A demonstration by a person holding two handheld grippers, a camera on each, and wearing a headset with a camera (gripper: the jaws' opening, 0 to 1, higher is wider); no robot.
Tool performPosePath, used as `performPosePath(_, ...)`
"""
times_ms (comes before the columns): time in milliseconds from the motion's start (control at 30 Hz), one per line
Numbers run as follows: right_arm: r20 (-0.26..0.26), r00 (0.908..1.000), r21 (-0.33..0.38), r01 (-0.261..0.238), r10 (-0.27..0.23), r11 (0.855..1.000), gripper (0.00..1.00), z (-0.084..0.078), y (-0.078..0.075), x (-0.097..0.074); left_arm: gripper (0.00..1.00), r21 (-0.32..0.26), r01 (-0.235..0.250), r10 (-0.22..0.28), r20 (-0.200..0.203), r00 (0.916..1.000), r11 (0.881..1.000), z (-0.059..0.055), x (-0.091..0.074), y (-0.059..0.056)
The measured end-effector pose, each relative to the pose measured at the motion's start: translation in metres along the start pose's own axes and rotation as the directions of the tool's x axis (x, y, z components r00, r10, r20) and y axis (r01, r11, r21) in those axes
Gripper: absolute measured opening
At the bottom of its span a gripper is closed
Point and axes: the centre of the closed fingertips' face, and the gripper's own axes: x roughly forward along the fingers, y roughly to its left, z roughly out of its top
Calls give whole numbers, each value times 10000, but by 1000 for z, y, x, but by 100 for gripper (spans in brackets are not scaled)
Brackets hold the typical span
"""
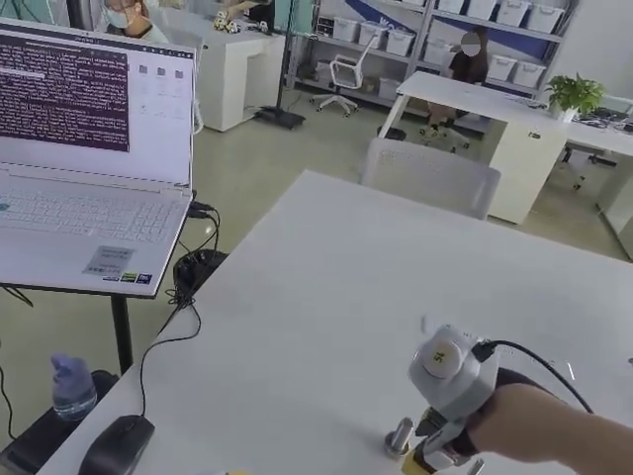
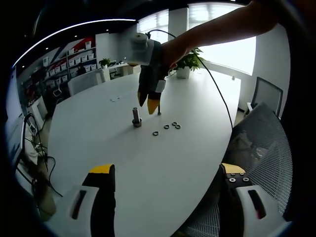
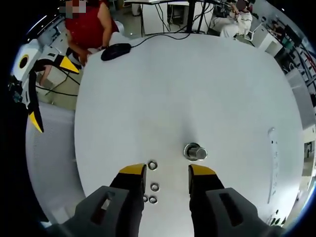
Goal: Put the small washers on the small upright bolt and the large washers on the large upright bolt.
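In the head view the right gripper sits at the lower right. Its jaw tips are cut off by the bottom edge, so its opening cannot be read there. The large bolt stands upright just left of it on the white table. The right gripper view settles the matter: the jaws are parted moderately with nothing between them, and the bolt stands just above the right-hand tip, apart from it. The washers lie in a loose group at lower centre-left, at least one tucked against the left-hand jaw. Their sizes cannot be told apart. In the left gripper view the small bolt reads as a thin upright pin just right of the large bolt, close against the right gripper's yellow tip; contact cannot be determined. The left gripper is spread wide and empty at the bottom of its own view. The table's edge runs between its jaws, and a mesh chair sits at the right. Open tabletop spans the head view's centre. A mouse lies at its lower left near the table's edge, and a laptop fills the upper left.
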Motion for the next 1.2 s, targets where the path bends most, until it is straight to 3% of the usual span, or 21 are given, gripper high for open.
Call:
performPosePath(500,-85,9997,97,-237,238,9997,35,-14,20,10,86,-5,-9,9,190,9998,10000,10,2,1)
performPosePath(1200,-208,9998,351,-16,23,9994,32,-28,25,46,85,-85,76,-75,52,10000,9999,3,2,-2)
